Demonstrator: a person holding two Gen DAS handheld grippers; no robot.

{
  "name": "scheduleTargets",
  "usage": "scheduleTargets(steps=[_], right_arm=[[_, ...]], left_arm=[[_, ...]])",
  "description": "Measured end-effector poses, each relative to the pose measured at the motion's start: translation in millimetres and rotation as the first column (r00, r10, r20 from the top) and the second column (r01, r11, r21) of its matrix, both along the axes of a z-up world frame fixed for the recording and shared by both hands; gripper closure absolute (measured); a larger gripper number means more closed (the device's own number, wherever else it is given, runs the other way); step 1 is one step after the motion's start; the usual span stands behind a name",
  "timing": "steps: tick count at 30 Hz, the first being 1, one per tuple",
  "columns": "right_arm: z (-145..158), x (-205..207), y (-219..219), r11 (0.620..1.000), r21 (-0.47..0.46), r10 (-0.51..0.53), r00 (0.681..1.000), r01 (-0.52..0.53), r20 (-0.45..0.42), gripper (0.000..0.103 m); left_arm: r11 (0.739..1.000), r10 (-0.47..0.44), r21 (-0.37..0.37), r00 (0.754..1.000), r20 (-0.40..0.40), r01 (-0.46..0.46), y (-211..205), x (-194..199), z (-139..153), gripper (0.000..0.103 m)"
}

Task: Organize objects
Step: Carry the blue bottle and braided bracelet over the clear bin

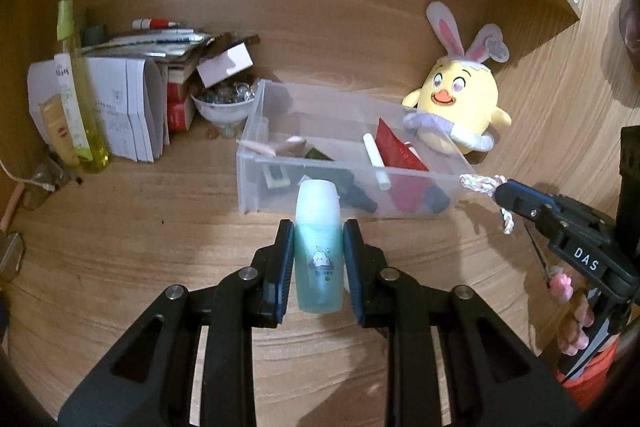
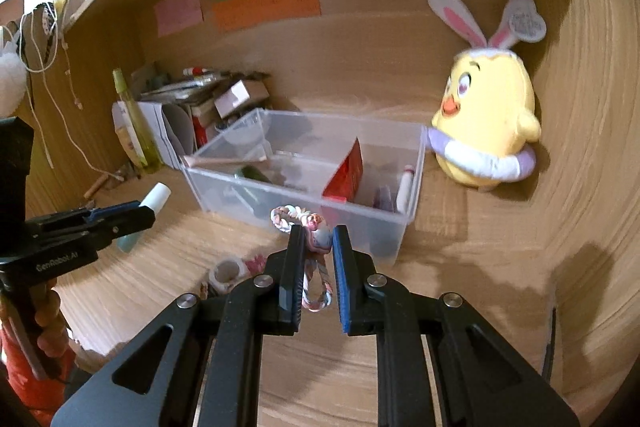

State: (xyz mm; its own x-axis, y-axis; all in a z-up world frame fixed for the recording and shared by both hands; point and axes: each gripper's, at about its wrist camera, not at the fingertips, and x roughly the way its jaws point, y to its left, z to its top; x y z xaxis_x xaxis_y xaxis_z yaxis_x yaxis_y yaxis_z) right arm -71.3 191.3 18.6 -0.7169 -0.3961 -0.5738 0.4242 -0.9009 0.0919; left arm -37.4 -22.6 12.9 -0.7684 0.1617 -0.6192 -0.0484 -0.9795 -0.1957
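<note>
My left gripper (image 1: 319, 239) is shut on a small teal bottle (image 1: 319, 251) with a white cap, held upright above the wooden desk in front of the clear plastic bin (image 1: 280, 183). My right gripper (image 2: 316, 239) is shut on a braided pink-and-white cord loop (image 2: 316, 227), lifted off the desk just short of the bin (image 2: 304, 195). The left wrist view shows the right gripper (image 1: 502, 193) with the cord (image 1: 480, 183) at the bin's right corner. In the right wrist view the left gripper (image 2: 146, 213) and the bottle's cap (image 2: 158, 197) appear at the left.
The bin holds a red packet (image 1: 400, 147), a white marker (image 1: 376, 163) and dark items. A yellow chick plush (image 1: 460, 99) stands right of it. Books, a glass bowl (image 1: 220, 107) and a tall yellow bottle (image 1: 80, 99) crowd the back left. A tape roll (image 2: 226, 273) lies on the desk.
</note>
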Motion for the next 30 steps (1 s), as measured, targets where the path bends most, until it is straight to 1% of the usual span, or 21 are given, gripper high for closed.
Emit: scheduleTargets(steps=[4,10,13,17,21,27,30], right_arm=[[10.1,-3.4,-2.7,1.000,0.005,0.002,0.999,-0.002,-0.032,0.091],[19.9,-11.4,-5.3,1.000,-0.009,-0.004,0.998,0.004,-0.056,0.091],[21.8,-17.6,-7.9,1.000,-0.009,-0.008,0.998,0.007,-0.060,0.091],[25.4,-26.3,-10.0,1.000,-0.007,-0.011,0.998,0.011,-0.065,0.091],[28.2,-34.2,-10.6,1.000,-0.007,-0.020,0.997,0.019,-0.072,0.091],[35.9,-48.1,-10.8,0.999,0.001,-0.037,0.995,0.037,-0.090,0.091],[40.5,-55.3,-10.5,0.999,0.008,-0.048,0.993,0.049,-0.104,0.091]], left_arm=[[1.000,0.000,0.005,1.000,-0.018,0.000,-2.4,-4.8,7.2,0.079],[1.000,-0.001,0.025,0.999,-0.038,0.002,-6.5,-14.7,17.2,0.079],[1.000,-0.016,0.013,0.999,-0.048,0.016,-4.8,-20.8,22.4,0.079],[0.999,-0.036,-0.021,0.998,-0.052,0.035,1.3,-31.2,28.7,0.079],[0.998,-0.053,-0.020,0.997,-0.061,0.052,4.1,-41.6,34.7,0.079],[0.998,-0.062,-0.013,0.997,-0.033,0.062,3.4,-64.5,33.0,0.079],[0.998,-0.067,0.014,0.998,-0.012,0.067,-1.0,-76.5,30.6,0.079]])
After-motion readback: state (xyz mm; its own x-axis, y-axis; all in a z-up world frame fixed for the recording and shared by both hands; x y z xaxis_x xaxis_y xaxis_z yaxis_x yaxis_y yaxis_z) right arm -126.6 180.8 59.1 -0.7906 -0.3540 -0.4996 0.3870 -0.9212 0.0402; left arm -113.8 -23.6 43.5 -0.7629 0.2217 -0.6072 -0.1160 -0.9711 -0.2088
